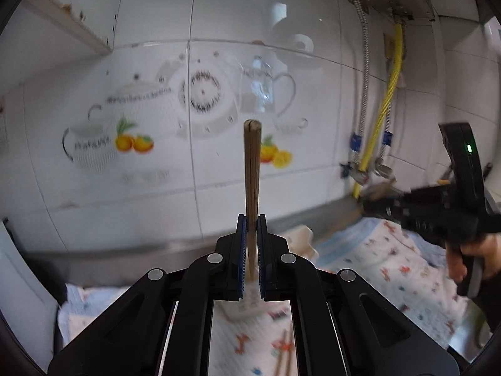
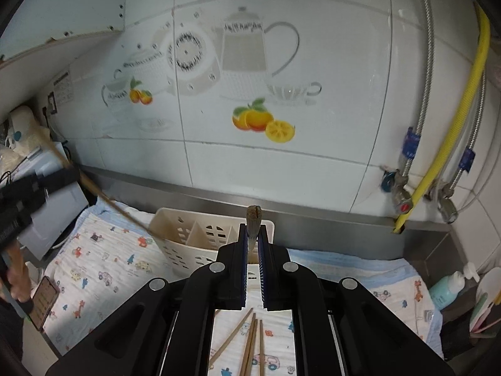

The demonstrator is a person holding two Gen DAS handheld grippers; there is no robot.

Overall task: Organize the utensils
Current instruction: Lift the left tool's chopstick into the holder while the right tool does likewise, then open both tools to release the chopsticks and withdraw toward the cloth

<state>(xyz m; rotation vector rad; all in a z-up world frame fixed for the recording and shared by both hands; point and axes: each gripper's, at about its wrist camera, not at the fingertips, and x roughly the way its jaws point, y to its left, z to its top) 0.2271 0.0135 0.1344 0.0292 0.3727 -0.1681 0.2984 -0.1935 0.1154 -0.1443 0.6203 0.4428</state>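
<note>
Left wrist — hand-held gripper (image 1: pixel 251 225) clamping chopsticks (image 1: pixel 252 163)

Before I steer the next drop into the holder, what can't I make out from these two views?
- Holder: left wrist view, blurred and hidden behind the left hand-held gripper; right wrist view, front covered by the right hand-held gripper.
- Held chopsticks: lower ends hidden between the pads, both views.
- Loose chopsticks: right wrist view, cut off by the bottom edge; count unclear.

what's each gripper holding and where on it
Left gripper: brown wooden chopsticks, gripped low. Right gripper: another wooden chopstick, gripped near its top end.
</note>
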